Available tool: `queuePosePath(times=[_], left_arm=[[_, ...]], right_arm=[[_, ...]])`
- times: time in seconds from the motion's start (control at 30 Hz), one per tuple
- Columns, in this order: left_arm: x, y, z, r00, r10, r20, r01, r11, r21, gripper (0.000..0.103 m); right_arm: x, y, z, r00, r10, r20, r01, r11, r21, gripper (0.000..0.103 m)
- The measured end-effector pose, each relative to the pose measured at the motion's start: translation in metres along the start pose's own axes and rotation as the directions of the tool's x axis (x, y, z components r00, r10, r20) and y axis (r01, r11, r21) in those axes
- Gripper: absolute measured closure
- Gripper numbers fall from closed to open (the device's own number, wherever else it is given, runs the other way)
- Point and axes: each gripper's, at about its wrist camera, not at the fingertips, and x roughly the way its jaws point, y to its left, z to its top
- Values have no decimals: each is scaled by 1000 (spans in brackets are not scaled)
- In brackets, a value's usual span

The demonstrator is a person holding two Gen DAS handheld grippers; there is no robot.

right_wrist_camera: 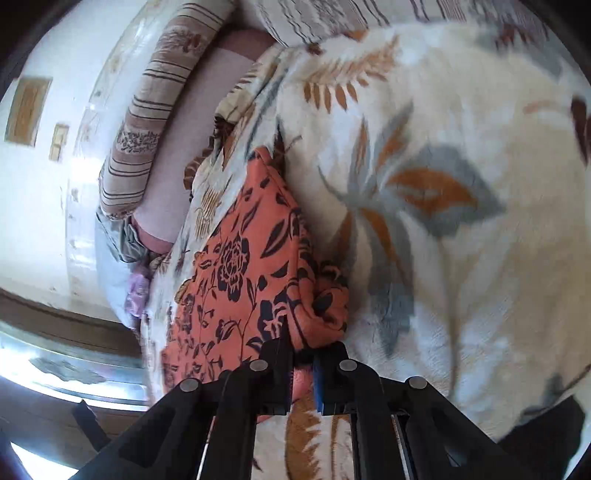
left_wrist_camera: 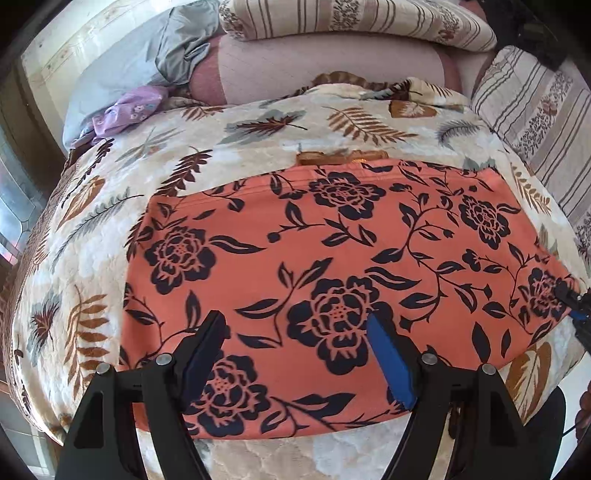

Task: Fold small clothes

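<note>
Left wrist view: the left gripper (left_wrist_camera: 297,328) is held with fingers (left_wrist_camera: 388,354) spread apart, nothing between them, above the orange flowered garment (left_wrist_camera: 332,236). The garment is laid flat on the leaf-patterned blanket (left_wrist_camera: 155,147) of the bed. At its right corner, the right gripper (right_wrist_camera: 303,349) is seen clenched on a bunched fold of the cloth. Striped pillows (left_wrist_camera: 535,122) are piled behind.

Orange garment (left_wrist_camera: 332,258) with dark floral print lies flat, one corner pinched.

Sunlit bed (left_wrist_camera: 258,122) under leaf-print blanket, striped pillows (left_wrist_camera: 369,18), pale wall (right_wrist_camera: 37,184) behind
</note>
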Motion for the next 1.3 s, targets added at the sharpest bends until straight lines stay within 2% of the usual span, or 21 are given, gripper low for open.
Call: queuePosePath(times=[0.13,0.2,0.27,0.3,0.37,0.47,0.57,0.6,0.63,0.67,0.73,0.83,0.9,0.97,1.0,1.03,1.13,1.17,1.23,1.27,1.3], left_arm=[[-1,-7,4,1000,-8,28,8,1000,14,24],[10,-9,4,1000,-5,3,5,1000,20,23],[26,-12,1,999,3,-53,-1,999,32,23],[32,-13,-1,997,10,-78,-7,999,38,23],[24,-12,-1,999,-13,-42,14,1000,17,23],[6,-12,4,997,-62,47,63,998,-18,23],[22,-21,3,998,-61,14,61,998,9,23],[39,-27,-1,998,-51,-45,53,998,47,23],[52,-32,-7,997,-31,-66,36,996,79,19],[50,-31,-9,1000,-28,-14,29,996,81,17],[45,-29,-7,999,-35,-29,37,996,76,17],[45,-29,-8,999,-41,-32,44,995,87,17],[44,-31,-9,999,-27,-26,30,995,97,17],[39,-31,-4,999,-10,-32,13,994,108,18],[33,-32,-1,1000,-8,-14,9,994,107,18],[25,-32,3,1000,-20,24,17,995,95,18],[5,-36,12,990,-75,121,65,995,80,18],[10,-39,12,991,-69,118,58,994,94,18],[47,-48,6,999,-30,-26,34,990,138,17],[60,-44,-1,998,-48,-44,53,993,108,16],[58,-40,-3,998,-61,5,60,995,81,12]], right_arm=[[-3,4,-5,999,-36,22,37,998,-56,89],[18,-19,-9,998,-21,-53,22,1000,18,57],[14,-28,-12,995,98,-16,-97,994,48,36],[11,-26,-12,993,115,-23,-113,992,53,29],[5,-21,-10,992,122,-36,-119,989,88,13],[7,-14,-5,990,141,-27,-139,987,83,12],[24,-15,-1,991,122,-48,-118,990,72,18],[27,-8,1,995,93,-43,-92,995,28,29],[30,0,0,998,45,-52,-47,999,-24,87],[33,5,0,998,8,-55,-10,999,-48,94],[19,27,-3,999,-33,-10,31,988,-150,94],[6,47,-15,994,-93,63,106,957,-272,94],[42,9,-12,985,-161,-59,147,971,-190,87],[37,-22,-7,997,37,-71,-39,999,-25,84],[31,-25,-4,995,62,-82,-63,998,0,81],[22,-23,0,995,58,-85,-59,998,-8,73],[-3,-23,9,996,86,-28,-87,996,-21,22],[-10,-24,14,996,85,1,-85,996,-9,18],[-15,-20,31,995,95,22,-95,995,-18,18],[-13,-16,42,994,104,21,-103,994,-24,18],[-10,-11,51,993,113,16,-112,993,-34,18]])
